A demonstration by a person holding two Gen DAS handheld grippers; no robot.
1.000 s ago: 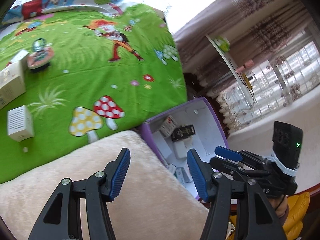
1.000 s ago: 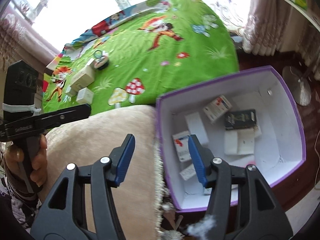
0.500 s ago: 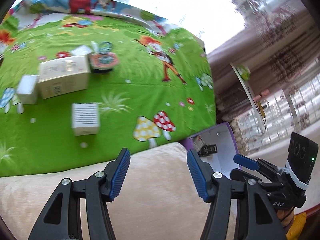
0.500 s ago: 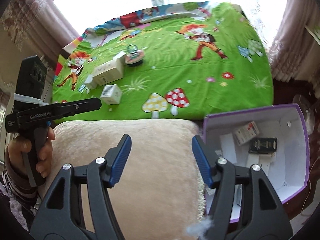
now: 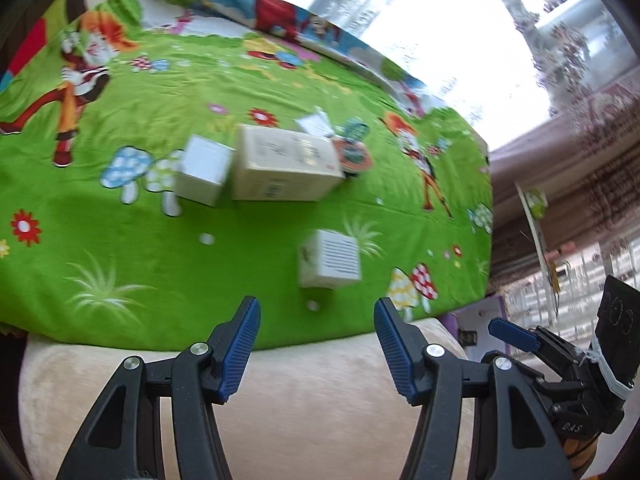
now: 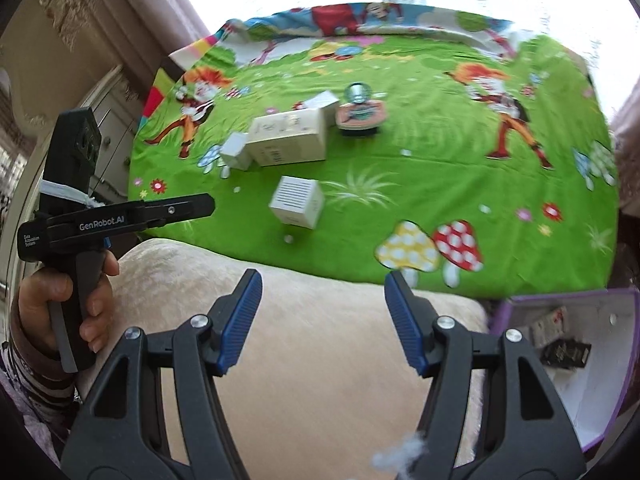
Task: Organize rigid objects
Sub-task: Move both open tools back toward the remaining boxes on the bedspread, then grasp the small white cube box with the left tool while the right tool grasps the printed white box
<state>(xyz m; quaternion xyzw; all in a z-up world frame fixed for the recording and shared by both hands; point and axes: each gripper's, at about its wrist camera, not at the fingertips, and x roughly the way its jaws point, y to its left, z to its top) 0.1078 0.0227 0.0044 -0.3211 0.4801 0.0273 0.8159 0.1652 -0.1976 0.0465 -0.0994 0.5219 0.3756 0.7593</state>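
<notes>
Several boxes lie on the green cartoon bedspread point(image 5: 120, 240). A small white cube box point(image 5: 329, 259) point(image 6: 297, 201) is nearest. A large cream carton point(image 5: 282, 164) point(image 6: 289, 139) lies behind it, with another small white box point(image 5: 203, 170) point(image 6: 237, 151) at its left. An orange round item with a glass ball point(image 6: 360, 114) stands to its right. My left gripper point(image 5: 316, 344) is open and empty above the beige cushion point(image 5: 320, 412). My right gripper point(image 6: 322, 316) is open and empty, over the same cushion point(image 6: 320, 380).
A purple-rimmed white storage box point(image 6: 592, 408) with several small packs stands on the floor at the right of the cushion; its edge shows in the left wrist view point(image 5: 476, 320). Curtains and a window lie beyond the bed. A white drawer cabinet point(image 6: 108, 120) stands at the left.
Both grippers have swung left, away from the purple box and toward the boxes on the bedspread. The boxes now sit nearer the centre of both views. Both stay open.
</notes>
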